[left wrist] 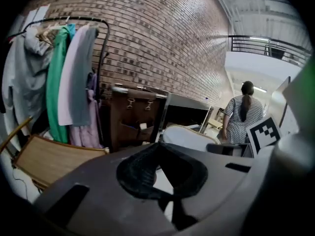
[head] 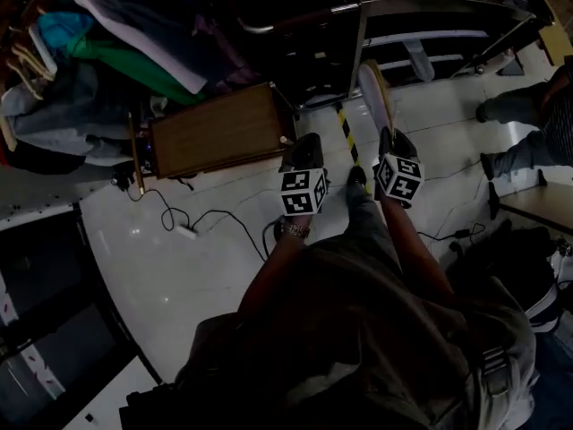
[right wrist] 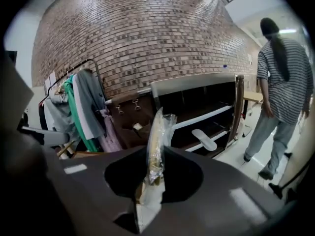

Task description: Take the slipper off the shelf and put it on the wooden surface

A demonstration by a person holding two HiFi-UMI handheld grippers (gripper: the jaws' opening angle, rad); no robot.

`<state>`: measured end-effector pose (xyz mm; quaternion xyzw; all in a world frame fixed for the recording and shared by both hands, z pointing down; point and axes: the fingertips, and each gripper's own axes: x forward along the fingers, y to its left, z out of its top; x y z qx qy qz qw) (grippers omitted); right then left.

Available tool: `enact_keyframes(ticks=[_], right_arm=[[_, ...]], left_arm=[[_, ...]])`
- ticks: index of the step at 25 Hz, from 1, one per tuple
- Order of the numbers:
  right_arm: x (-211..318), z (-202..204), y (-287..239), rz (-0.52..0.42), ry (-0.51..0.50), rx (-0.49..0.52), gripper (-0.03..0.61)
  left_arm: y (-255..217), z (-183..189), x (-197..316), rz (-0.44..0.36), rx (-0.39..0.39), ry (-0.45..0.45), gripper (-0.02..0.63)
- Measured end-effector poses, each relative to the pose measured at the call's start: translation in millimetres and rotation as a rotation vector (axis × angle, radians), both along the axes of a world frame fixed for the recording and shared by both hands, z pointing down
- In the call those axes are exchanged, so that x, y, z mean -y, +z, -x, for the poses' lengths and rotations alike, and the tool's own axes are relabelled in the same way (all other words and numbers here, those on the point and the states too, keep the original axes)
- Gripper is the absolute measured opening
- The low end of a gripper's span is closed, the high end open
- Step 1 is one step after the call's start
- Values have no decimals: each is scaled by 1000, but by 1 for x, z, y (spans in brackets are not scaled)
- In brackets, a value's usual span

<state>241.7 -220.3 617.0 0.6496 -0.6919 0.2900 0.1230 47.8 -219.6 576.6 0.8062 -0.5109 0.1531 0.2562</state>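
A: Right gripper [head: 387, 138]?
B: Its jaws are clamping a pale flat slipper in clear plastic wrap [head: 374, 88], which is sticking up, upper right of centre in head view.
A: Left gripper [head: 304, 150]?
B: Its fingers are pressing together with nothing between. It's hovering just left of the right one.
A: Brown rectangular wooden surface [head: 219, 131]?
B: It's sitting upper left of centre, apart from the slipper. The dark metal-framed shelf [head: 430, 9] is filling the upper right, with a second white slipper [right wrist: 204, 139] lying on it.
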Motion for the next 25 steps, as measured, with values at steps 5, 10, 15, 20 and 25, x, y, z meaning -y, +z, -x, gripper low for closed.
enact_keyframes(ticks=[5, 10, 15, 20, 25], right_arm=[[-37, 150, 10, 4, -78, -50, 60], [-92, 337, 0, 48, -250, 23, 60], [-128, 448, -8, 101, -426, 0, 61], [-133, 468, 4, 119, -453, -12, 61], [-90, 451, 35, 101, -310, 67, 61]], left_arm=[[36, 183, -57, 56, 129, -91, 3], [31, 314, -109, 105, 182, -131, 3], [8, 369, -132, 67, 98, -168, 3], [0, 369, -140, 34, 38, -141, 3], [0, 372, -141, 37, 41, -129, 3]])
